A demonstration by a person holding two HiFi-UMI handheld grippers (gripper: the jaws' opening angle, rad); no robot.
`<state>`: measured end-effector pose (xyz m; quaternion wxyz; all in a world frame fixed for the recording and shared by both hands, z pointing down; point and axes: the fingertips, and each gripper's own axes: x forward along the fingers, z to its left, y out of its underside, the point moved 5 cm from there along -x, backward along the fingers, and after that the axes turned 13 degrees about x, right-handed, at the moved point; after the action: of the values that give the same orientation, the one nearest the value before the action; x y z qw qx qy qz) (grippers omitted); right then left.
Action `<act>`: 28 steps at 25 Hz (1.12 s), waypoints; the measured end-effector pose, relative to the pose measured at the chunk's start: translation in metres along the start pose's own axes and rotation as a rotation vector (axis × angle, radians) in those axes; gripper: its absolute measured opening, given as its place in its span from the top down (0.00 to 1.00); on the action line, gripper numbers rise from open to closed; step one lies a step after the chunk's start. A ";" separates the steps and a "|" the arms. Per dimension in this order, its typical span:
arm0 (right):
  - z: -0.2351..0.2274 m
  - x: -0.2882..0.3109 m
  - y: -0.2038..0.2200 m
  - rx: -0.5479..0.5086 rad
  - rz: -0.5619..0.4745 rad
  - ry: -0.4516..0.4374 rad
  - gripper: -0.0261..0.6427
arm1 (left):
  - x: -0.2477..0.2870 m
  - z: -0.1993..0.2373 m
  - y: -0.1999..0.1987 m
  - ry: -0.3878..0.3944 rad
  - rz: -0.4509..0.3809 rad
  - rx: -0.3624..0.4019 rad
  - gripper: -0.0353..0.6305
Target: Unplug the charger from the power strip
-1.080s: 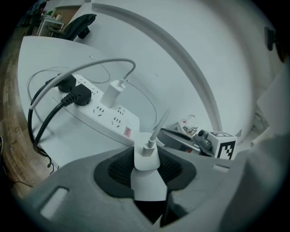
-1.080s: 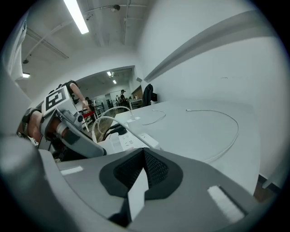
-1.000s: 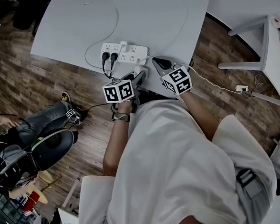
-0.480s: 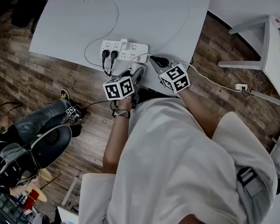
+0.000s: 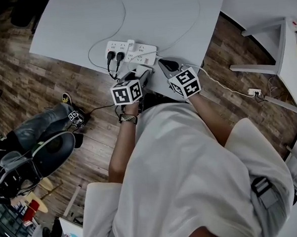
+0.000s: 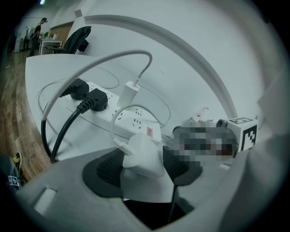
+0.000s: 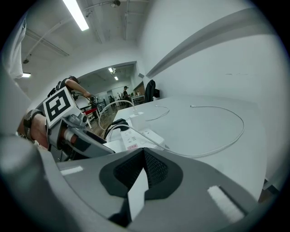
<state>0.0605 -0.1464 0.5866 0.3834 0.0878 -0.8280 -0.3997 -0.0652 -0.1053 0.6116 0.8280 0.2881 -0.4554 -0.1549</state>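
A white power strip (image 5: 131, 53) lies near the front of the grey-white table (image 5: 71, 29). Two black plugs (image 6: 86, 96) and a white adapter (image 6: 128, 93) with a cable sit in it. The unplugged white charger (image 6: 141, 156) is off the strip, prongs toward it, between the pads of my left gripper (image 5: 144, 75). Those jaws have just been opening and now stand apart, with the charger loose between them. My right gripper (image 5: 166, 65) hovers beside it at the table's front edge, its pads (image 7: 152, 165) shut together on nothing.
A loose white cable (image 5: 194, 16) curves across the far tabletop. A person sits on a chair (image 5: 45, 158) at the left. Another white table's frame (image 5: 265, 46) and a floor socket (image 5: 254, 92) are at the right.
The left gripper has dipped a little at the table's front edge and its marker cube has tilted. The right gripper has kept its place.
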 end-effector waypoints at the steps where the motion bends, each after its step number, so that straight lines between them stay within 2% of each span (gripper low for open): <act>1: 0.000 0.000 -0.001 -0.002 0.002 0.002 0.96 | 0.000 0.001 -0.001 -0.009 0.005 0.018 0.53; 3: 0.001 0.000 -0.003 -0.003 0.002 0.002 0.96 | 0.000 0.002 -0.002 -0.013 0.007 0.031 0.53; 8: 0.004 -0.004 -0.006 -0.004 -0.007 0.004 0.96 | -0.003 0.009 0.001 -0.064 -0.008 -0.006 0.49; 17: 0.008 -0.019 -0.008 0.015 -0.034 0.029 0.96 | -0.014 0.008 -0.003 -0.095 -0.028 0.015 0.47; 19: 0.011 -0.023 -0.011 0.022 -0.047 0.041 0.96 | -0.021 0.005 -0.007 -0.105 -0.036 0.056 0.47; 24: 0.025 -0.032 -0.033 0.039 -0.105 0.079 0.96 | -0.041 -0.005 -0.026 -0.125 -0.056 0.236 0.48; 28: 0.046 -0.051 -0.045 0.031 -0.158 0.096 0.96 | -0.065 -0.019 -0.035 -0.134 -0.132 0.317 0.62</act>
<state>0.0563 -0.1260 0.5077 0.3887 0.1779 -0.8052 -0.4109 -0.0833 -0.0929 0.5385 0.7280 0.4333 -0.5083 -0.1543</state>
